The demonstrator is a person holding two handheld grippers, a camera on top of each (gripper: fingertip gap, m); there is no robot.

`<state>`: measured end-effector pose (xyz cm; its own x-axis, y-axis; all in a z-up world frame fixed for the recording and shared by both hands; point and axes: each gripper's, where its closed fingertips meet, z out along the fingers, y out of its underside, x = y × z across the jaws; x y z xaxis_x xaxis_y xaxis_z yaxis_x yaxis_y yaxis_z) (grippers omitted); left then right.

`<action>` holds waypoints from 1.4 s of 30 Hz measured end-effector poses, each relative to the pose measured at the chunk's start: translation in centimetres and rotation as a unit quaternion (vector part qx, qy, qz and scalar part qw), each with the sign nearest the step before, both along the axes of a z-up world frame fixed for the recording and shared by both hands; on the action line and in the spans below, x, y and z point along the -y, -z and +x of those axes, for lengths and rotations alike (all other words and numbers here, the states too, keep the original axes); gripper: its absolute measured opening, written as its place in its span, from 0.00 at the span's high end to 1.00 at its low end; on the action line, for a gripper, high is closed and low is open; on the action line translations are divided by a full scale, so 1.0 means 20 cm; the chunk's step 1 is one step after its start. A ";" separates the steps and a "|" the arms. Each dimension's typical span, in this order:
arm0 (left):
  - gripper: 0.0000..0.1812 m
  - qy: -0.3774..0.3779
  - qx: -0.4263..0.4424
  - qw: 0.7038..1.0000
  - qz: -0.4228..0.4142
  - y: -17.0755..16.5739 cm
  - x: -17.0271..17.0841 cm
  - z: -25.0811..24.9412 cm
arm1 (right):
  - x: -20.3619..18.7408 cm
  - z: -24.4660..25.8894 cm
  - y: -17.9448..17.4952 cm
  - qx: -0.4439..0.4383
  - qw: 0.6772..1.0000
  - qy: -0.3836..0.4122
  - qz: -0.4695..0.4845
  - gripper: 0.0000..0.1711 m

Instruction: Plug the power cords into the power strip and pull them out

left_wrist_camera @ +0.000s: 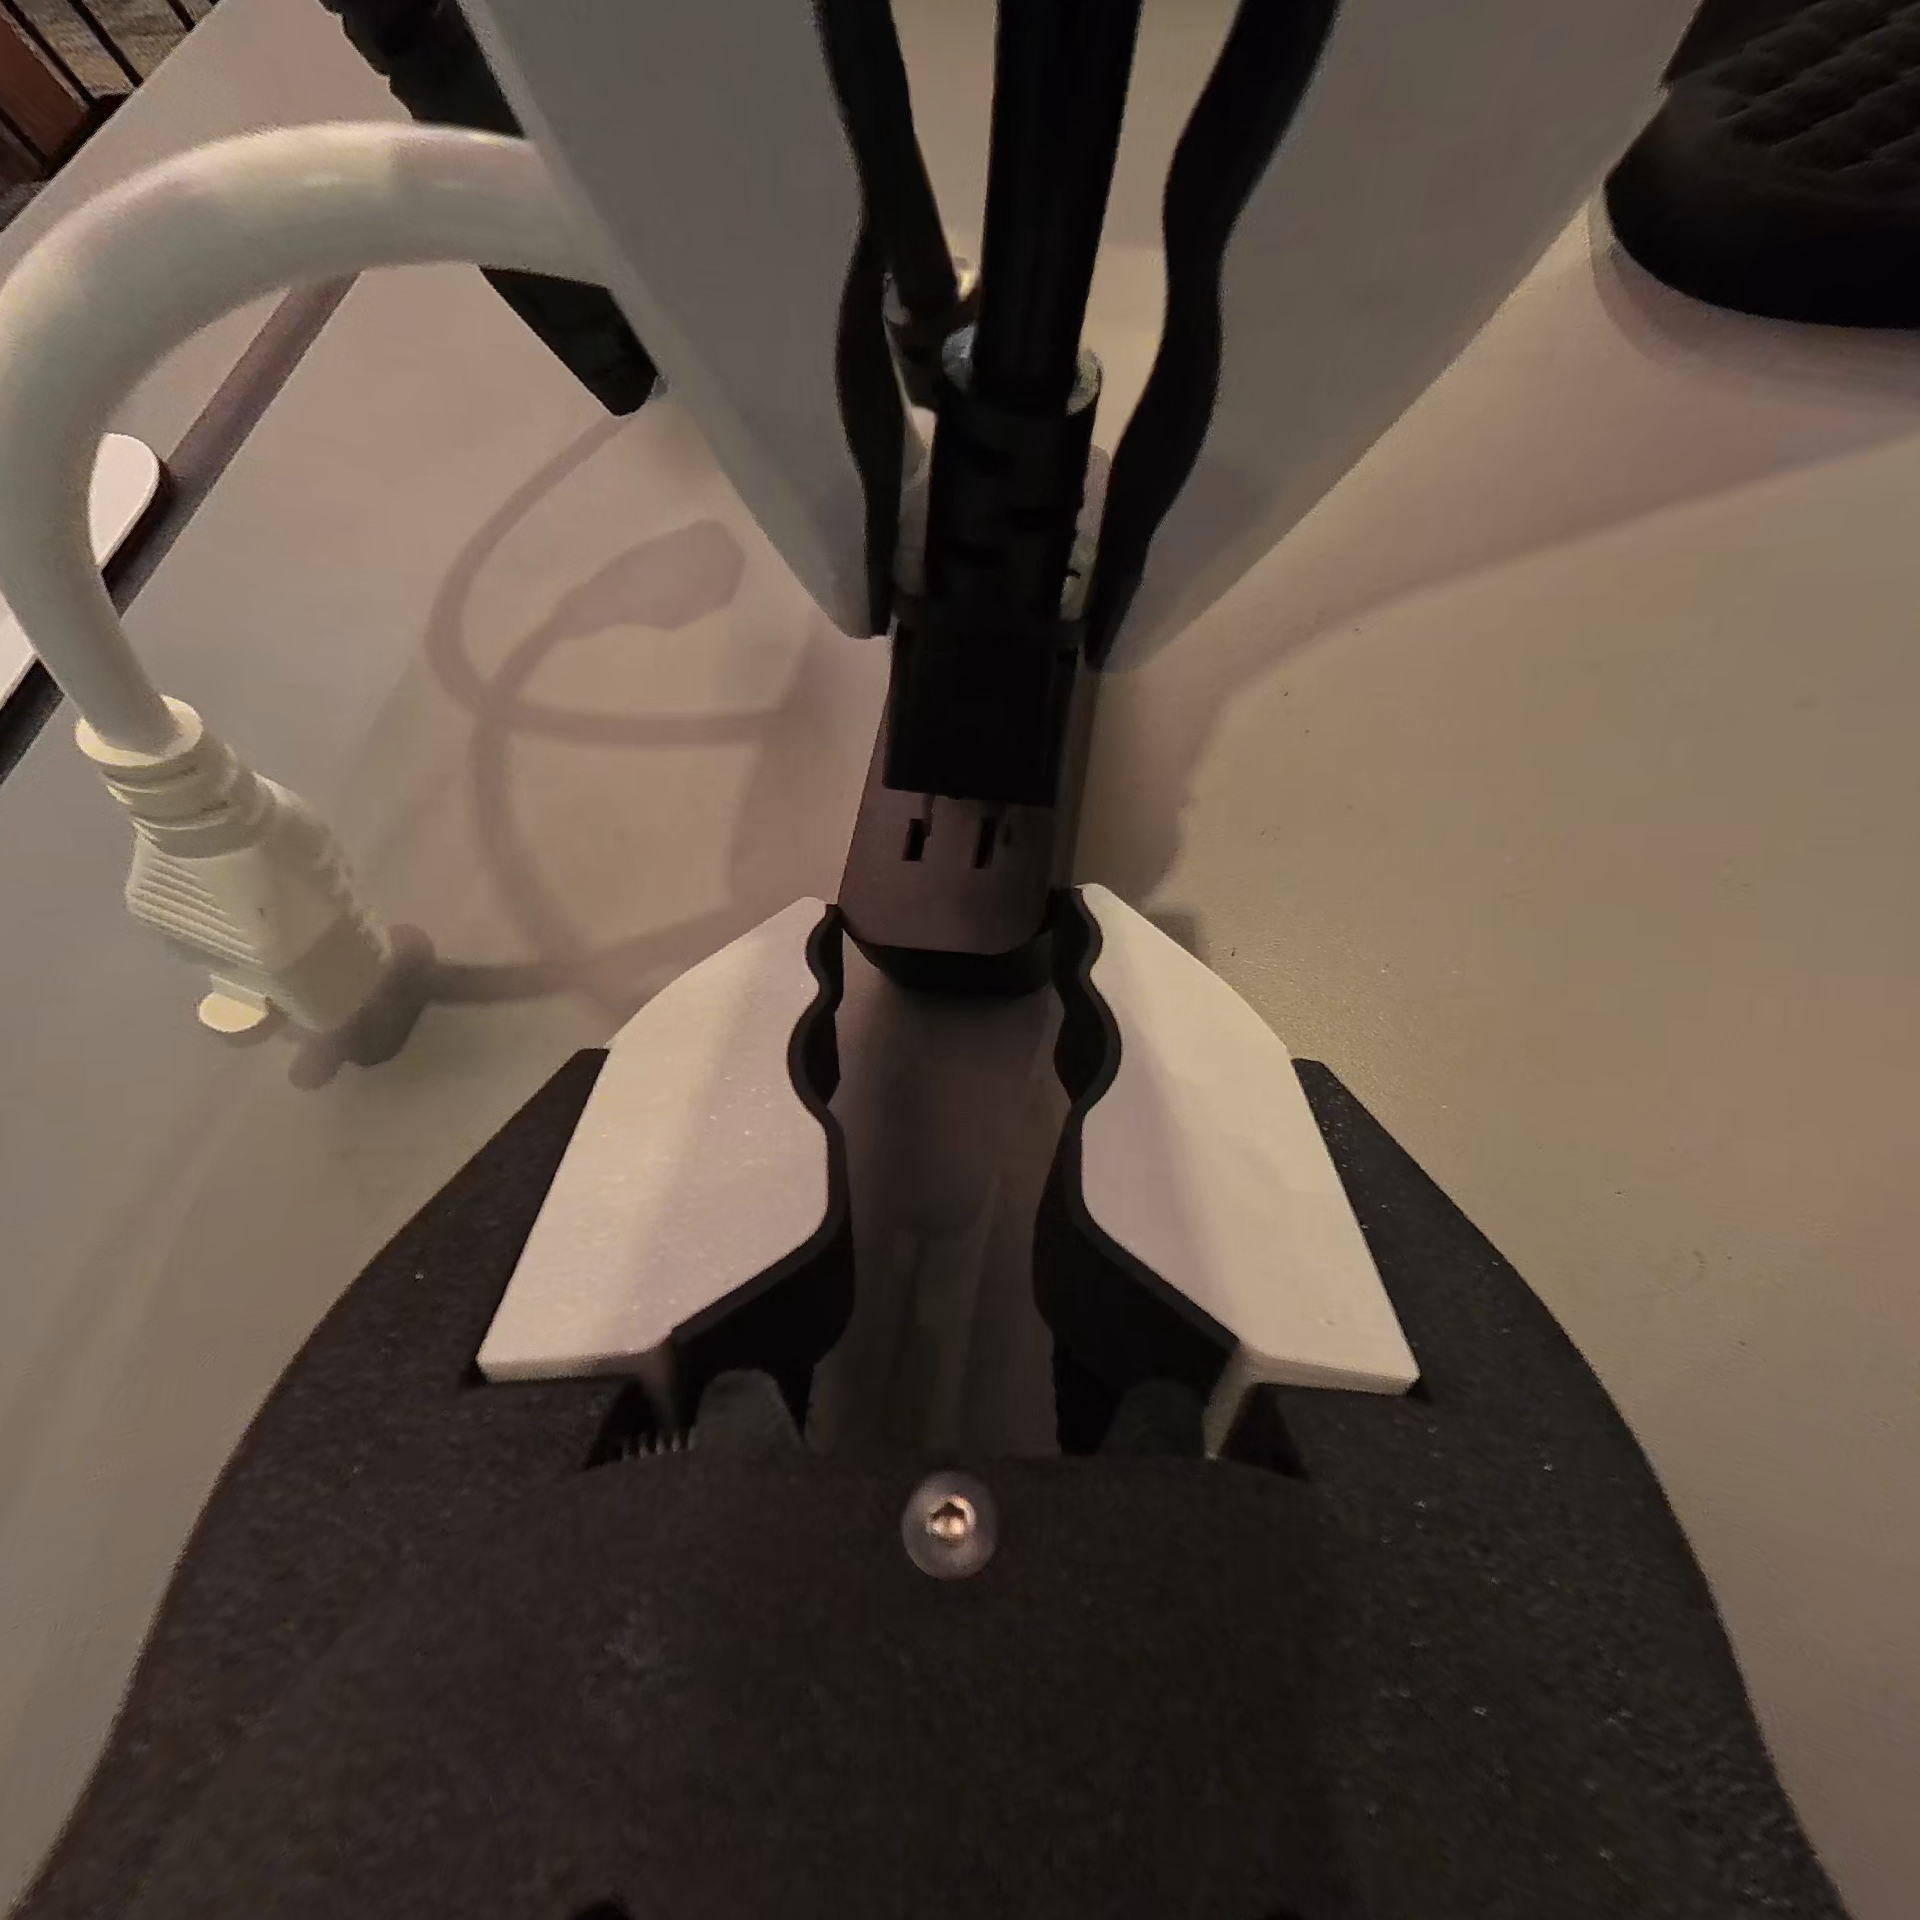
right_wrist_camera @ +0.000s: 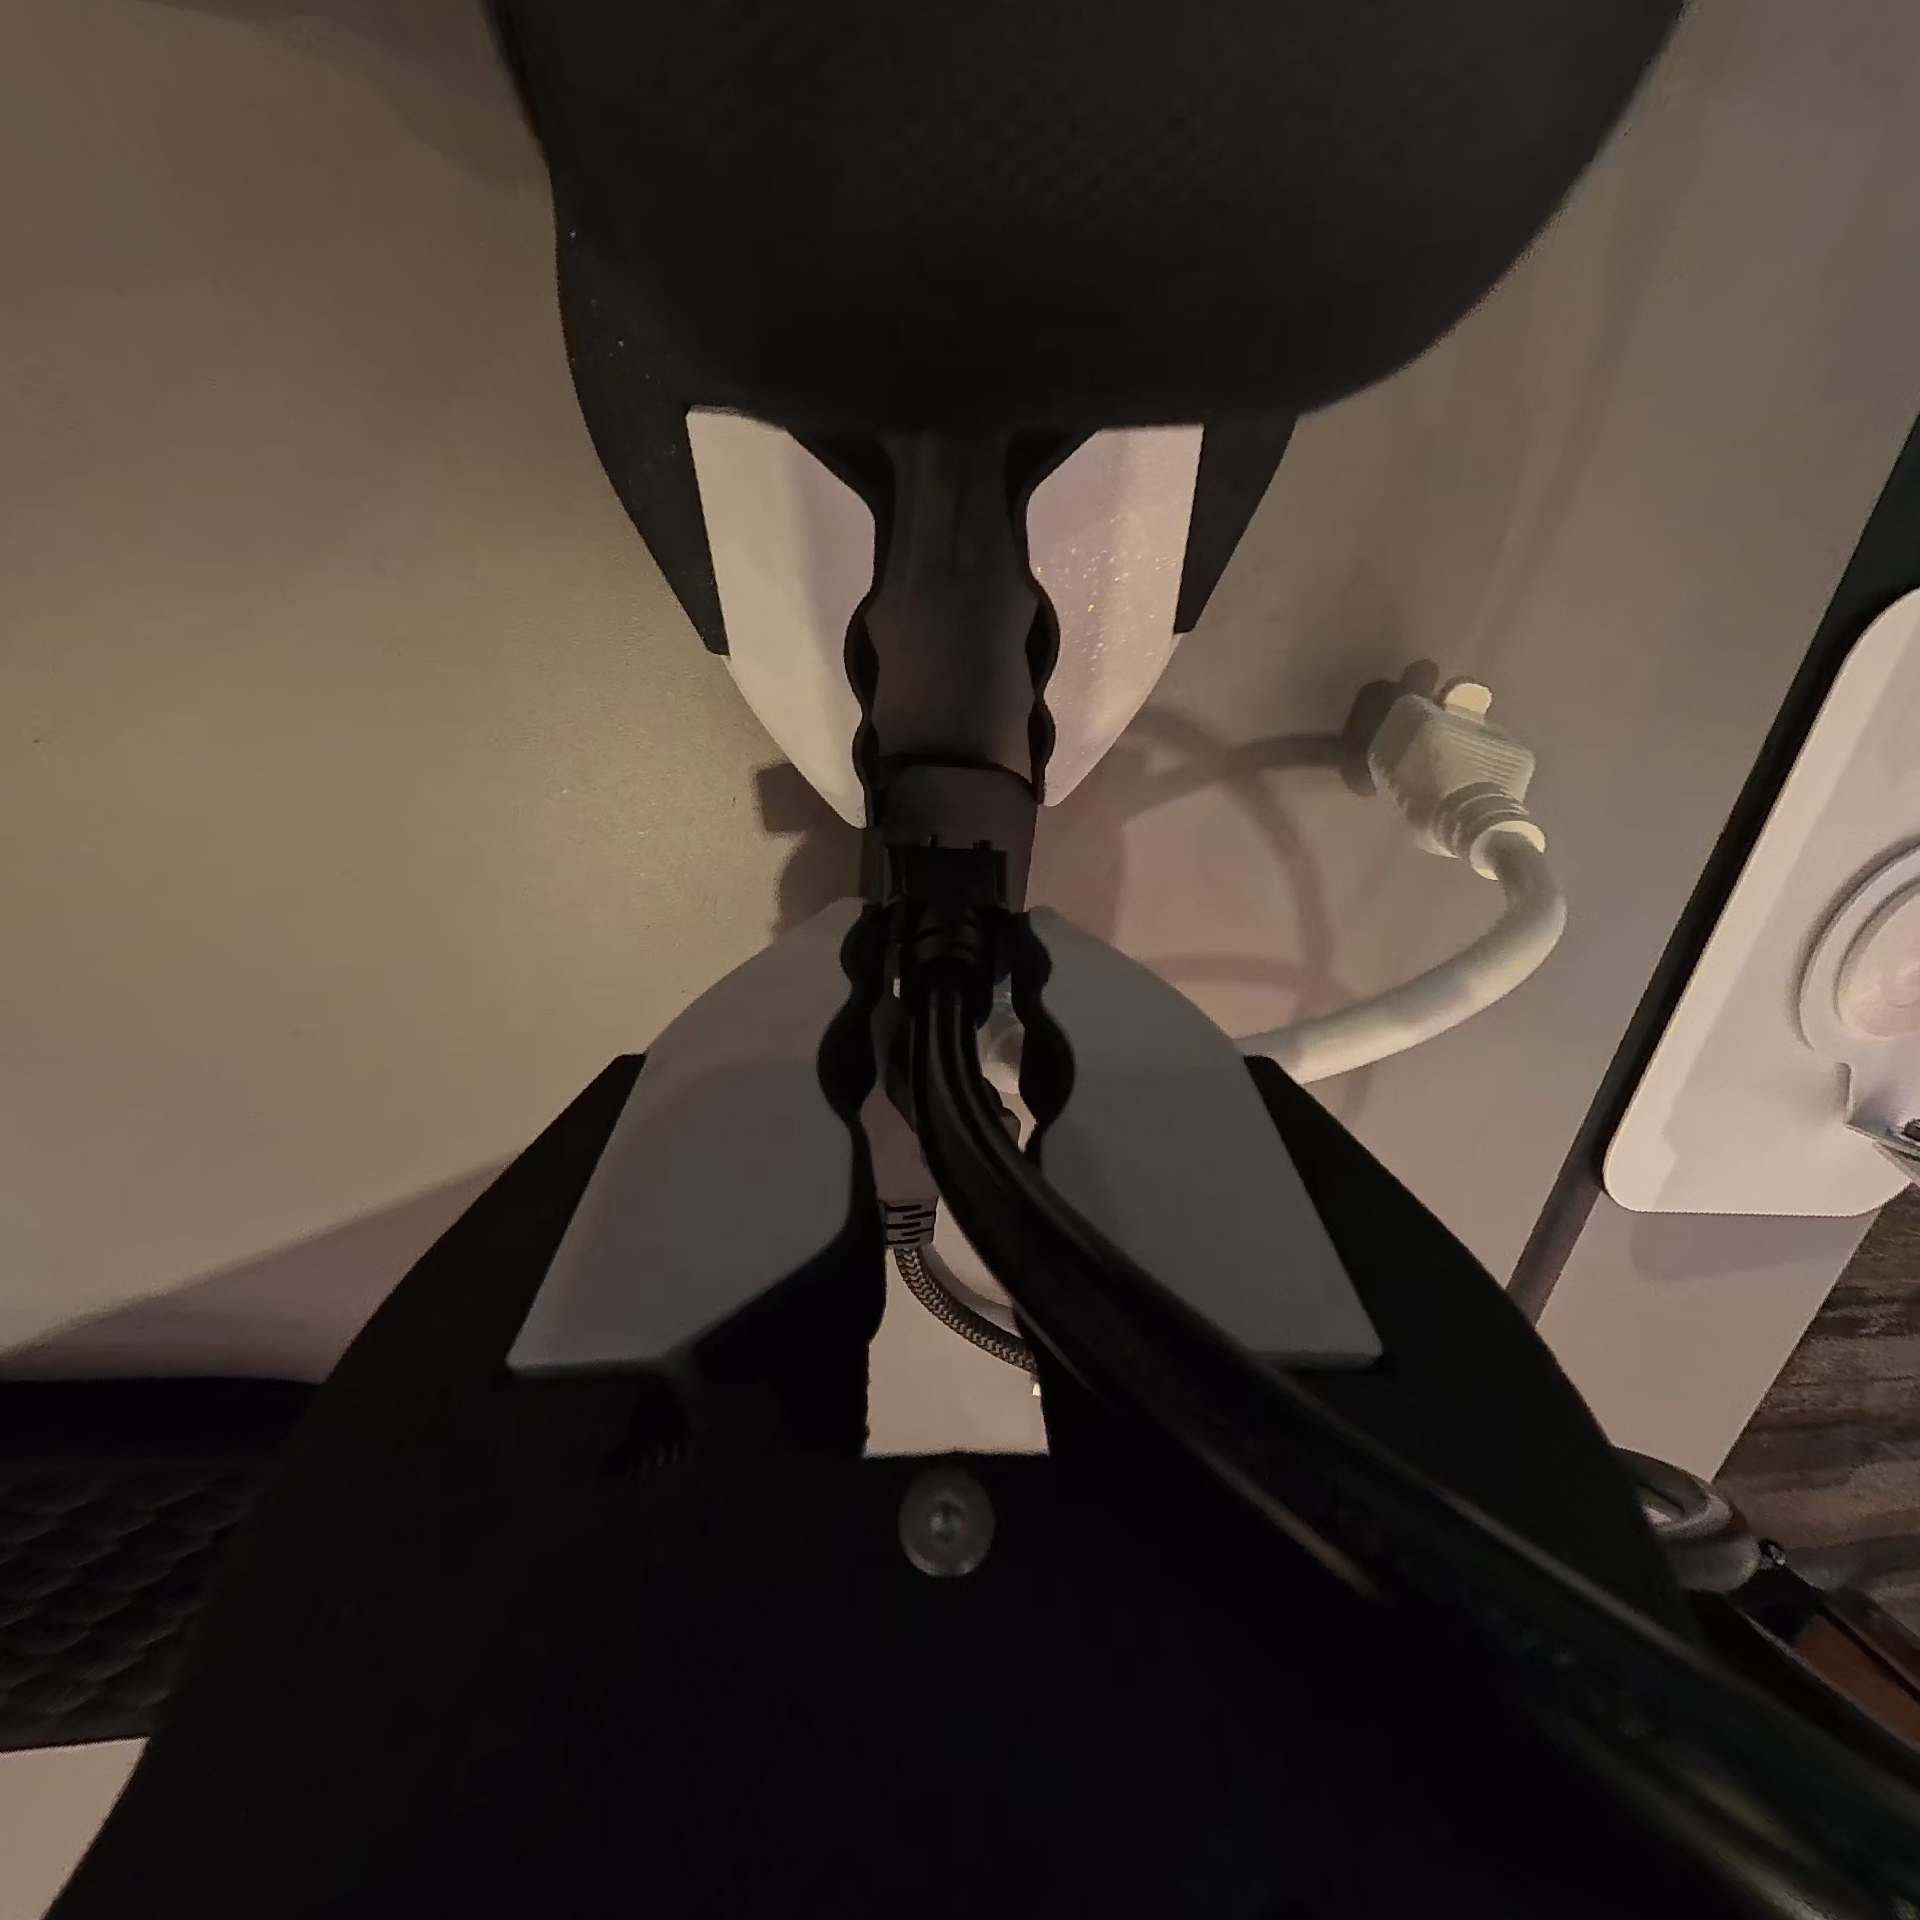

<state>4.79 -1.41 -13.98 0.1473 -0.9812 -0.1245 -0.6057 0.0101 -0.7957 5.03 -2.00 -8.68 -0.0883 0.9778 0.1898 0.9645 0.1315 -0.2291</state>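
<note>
Gripping grey power strip (left_wrist_camera: 951, 883) with left gripper (left_wrist_camera: 948, 925), right gripper (right_wrist_camera: 940, 925) clamped on black plug (right_wrist_camera: 940, 883); best pulled straight, strip braced.

Likely office or home desk setup, unsure which: plain white table (left_wrist_camera: 1455, 935), loose white power cord (left_wrist_camera: 208, 831) at 9 o'clock, wood-grain floor (right_wrist_camera: 1818, 1382) at 4 o'clock.

Black cord (right_wrist_camera: 1091, 1226) runs off the frame's lower right; white cord (left_wrist_camera: 239, 197) slips behind the right gripper's finger (left_wrist_camera: 665, 312); plug prongs (left_wrist_camera: 956, 805) hard to make out.
</note>
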 end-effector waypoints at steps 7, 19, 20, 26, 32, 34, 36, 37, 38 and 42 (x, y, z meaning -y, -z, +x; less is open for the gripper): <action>0.78 0.003 -0.003 1.000 0.011 0.00 0.00 0.00 | -0.01 0.00 0.00 0.009 1.000 0.001 0.014 0.86; 0.78 0.008 -0.007 1.000 0.022 0.01 0.01 0.00 | -0.01 0.02 0.02 0.030 0.994 -0.043 0.091 0.86; 0.78 0.007 -0.008 1.000 0.024 0.01 0.00 0.00 | -0.01 0.02 0.02 0.032 0.994 -0.045 0.097 0.86; 0.78 0.011 -0.011 0.999 0.034 0.01 0.00 0.00 | 0.03 -0.02 -0.07 0.019 0.994 -0.050 0.095 0.86; 0.78 0.015 -0.010 0.999 0.033 0.01 0.01 0.00 | 0.05 -0.05 -0.11 0.014 0.993 -0.100 0.052 0.86; 0.78 0.016 -0.010 0.999 0.032 0.01 0.01 0.00 | 0.04 -0.05 -0.09 0.021 0.994 -0.100 0.044 0.86; 0.78 0.016 -0.010 0.999 0.033 0.01 0.01 0.00 | 0.02 -0.05 -0.06 0.041 0.993 -0.099 0.041 0.86; 0.78 0.017 -0.010 0.999 0.034 0.01 0.01 0.00 | 0.02 -0.04 -0.04 0.051 0.993 -0.096 0.035 0.86; 0.78 0.017 -0.010 0.999 0.034 0.01 0.01 0.00 | 0.02 -0.03 -0.02 0.058 0.994 -0.093 0.027 0.86; 0.78 0.018 -0.008 0.999 0.028 0.00 0.01 0.00 | 0.02 -0.04 -0.02 0.032 0.997 -0.068 -0.006 0.86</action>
